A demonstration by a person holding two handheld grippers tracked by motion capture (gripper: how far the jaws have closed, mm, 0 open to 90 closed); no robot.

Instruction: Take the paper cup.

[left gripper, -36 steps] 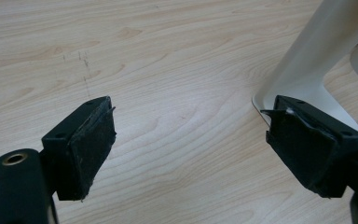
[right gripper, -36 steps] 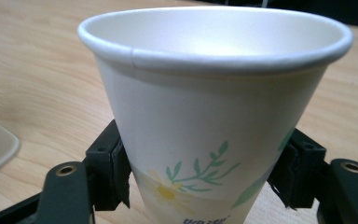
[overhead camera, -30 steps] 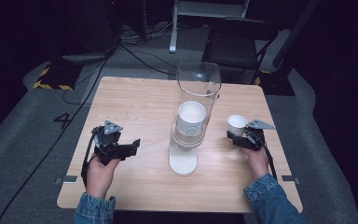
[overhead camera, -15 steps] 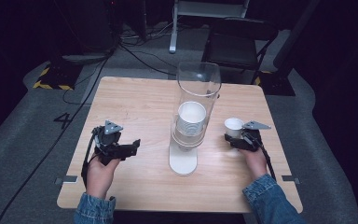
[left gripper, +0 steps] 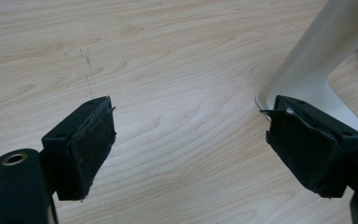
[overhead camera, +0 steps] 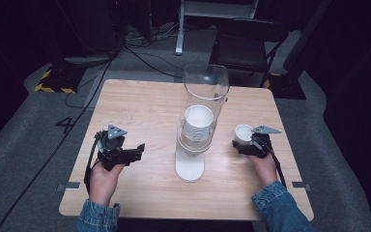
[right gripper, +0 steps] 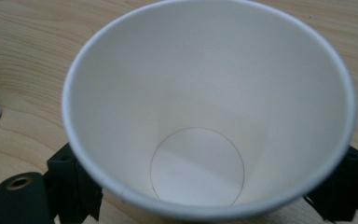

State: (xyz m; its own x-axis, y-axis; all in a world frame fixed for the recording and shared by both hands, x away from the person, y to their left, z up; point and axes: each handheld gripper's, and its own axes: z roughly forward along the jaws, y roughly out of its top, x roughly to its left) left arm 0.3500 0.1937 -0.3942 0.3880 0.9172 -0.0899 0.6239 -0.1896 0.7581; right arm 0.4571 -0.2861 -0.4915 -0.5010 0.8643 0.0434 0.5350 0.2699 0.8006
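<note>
Since the earlier frames: right gripper shifted slightly down-left in the high view, carrying the paper cup with it; jaws just spreading wider, cup between them.

Wooden table across the middle of the high view, dark floor and cables beyond. Tall clear cup dispenser upright at centre frame, a stack of white cups inside, white base flat on the wood; that base also at the right edge of the left gripper view.

Paper cup right of the dispenser, apart from it, mouth up; in the right gripper view seen from above, white and bare inside, black jaws flanking its lower wall on either side. Pads' contact with the cup wall hidden under the rim, so grip or release not to be told.

Left gripper at lower left of the high view, left of the dispenser base; in its own view jaws well apart over bare wood.
</note>
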